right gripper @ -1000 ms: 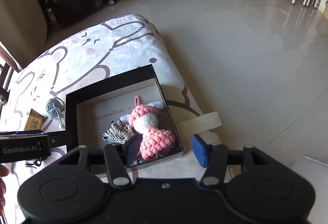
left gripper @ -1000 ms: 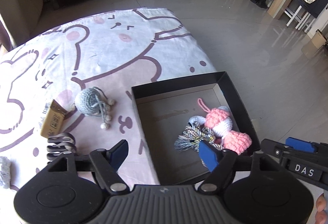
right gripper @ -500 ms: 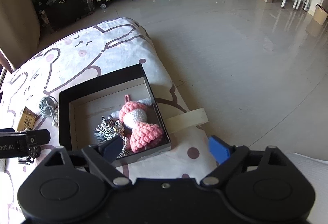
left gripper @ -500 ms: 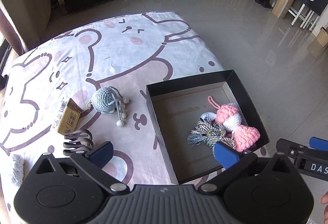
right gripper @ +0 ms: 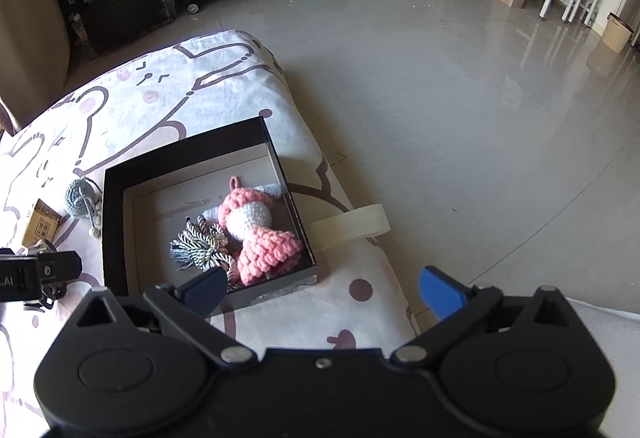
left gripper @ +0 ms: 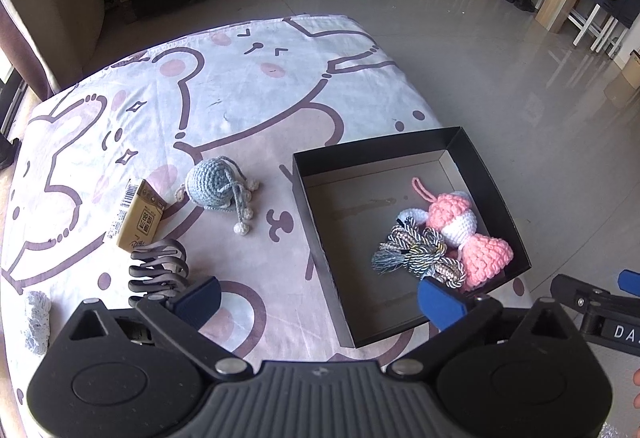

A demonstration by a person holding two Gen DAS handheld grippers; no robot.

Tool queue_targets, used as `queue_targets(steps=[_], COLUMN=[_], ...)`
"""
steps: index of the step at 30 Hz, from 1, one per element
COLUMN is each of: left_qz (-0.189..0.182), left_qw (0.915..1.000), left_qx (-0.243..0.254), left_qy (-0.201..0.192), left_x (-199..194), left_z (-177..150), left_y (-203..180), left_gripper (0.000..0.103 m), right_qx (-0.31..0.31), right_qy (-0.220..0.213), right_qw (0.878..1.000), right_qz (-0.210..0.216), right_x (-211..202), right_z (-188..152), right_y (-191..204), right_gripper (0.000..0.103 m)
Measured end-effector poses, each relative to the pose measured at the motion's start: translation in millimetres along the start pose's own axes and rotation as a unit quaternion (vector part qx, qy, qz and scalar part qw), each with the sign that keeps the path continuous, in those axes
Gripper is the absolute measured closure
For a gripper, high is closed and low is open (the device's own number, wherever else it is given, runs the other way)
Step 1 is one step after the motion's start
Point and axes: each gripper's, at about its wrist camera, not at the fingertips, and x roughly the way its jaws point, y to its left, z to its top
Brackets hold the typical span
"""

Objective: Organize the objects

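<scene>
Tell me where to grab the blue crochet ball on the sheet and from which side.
Grip the blue crochet ball across its round body, coming down from above. It lies free on the sheet, clear of the black box; its cords trail toward the camera, so probably avoid that side. The left gripper, jaws open, looks nearest.

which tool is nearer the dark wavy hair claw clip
Left. The left tool hangs open just by the dark wavy hair claw clip, one finger nearly over it. The right tool, also open, sits past the black cardboard box, by its far corner.
</scene>
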Motion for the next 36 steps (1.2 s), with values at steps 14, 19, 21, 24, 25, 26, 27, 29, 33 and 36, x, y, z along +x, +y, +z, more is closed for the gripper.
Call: queue_targets(steps=[14,19,21,24,25,26,27,29,33,36], left_qz=[-0.003,-0.007,-0.008,-0.006,-0.005,-0.004,-0.003,0.001,0.011,0.021], left_qw=[0.9998,0.9997,0.9997,0.9996,0.9997,0.9998,0.9998,0.9999,0.9999,0.9998], left_qx=[0.02,0.022,0.024,0.027,0.025,0.022,0.019,0.013,0.004,-0.001], left_qy=[0.007,0.006,0.004,0.002,0.001,0.001,0.001,0.001,-0.002,-0.002], left_x=[2.3,2.3,1.6,0.9,0.9,1.0,0.8,0.5,0.0,-0.9], left_z=[-3.5,-2.8,-2.4,-2.0,-2.2,-1.8,-2.0,-2.1,-3.7,-4.9], left_y=[-0.2,4.6,7.6,14.9,18.2,22.8,27.2,37.0,57.7,74.3], left_gripper=[0.0,0.0,0.0,0.0,0.0,0.0,0.0,0.0,0.0,0.0], right_qx=[0.008,0.008,0.01,0.013,0.014,0.013,0.013,0.008,-0.002,-0.011], right_qy=[-0.002,-0.001,-0.001,0.001,0.001,0.001,0.0,0.0,0.0,0.0], right_qw=[1.0,1.0,1.0,1.0,1.0,1.0,1.0,1.0,1.0,1.0], right_qz=[-0.004,-0.004,-0.005,-0.006,-0.006,-0.005,-0.005,-0.002,0.004,0.011], right_x=[-0.9,-0.3,0.0,1.4,1.7,1.7,1.8,2.6,3.8,5.1], right_z=[-1.4,-1.0,-0.9,-0.2,0.0,0.0,0.2,0.5,1.2,2.4], right_y=[-3.8,-2.1,-1.8,0.6,1.9,4.2,6.3,12.5,27.1,41.2], right_gripper=[0.0,0.0,0.0,0.0,0.0,0.0,0.0,0.0,0.0,0.0])
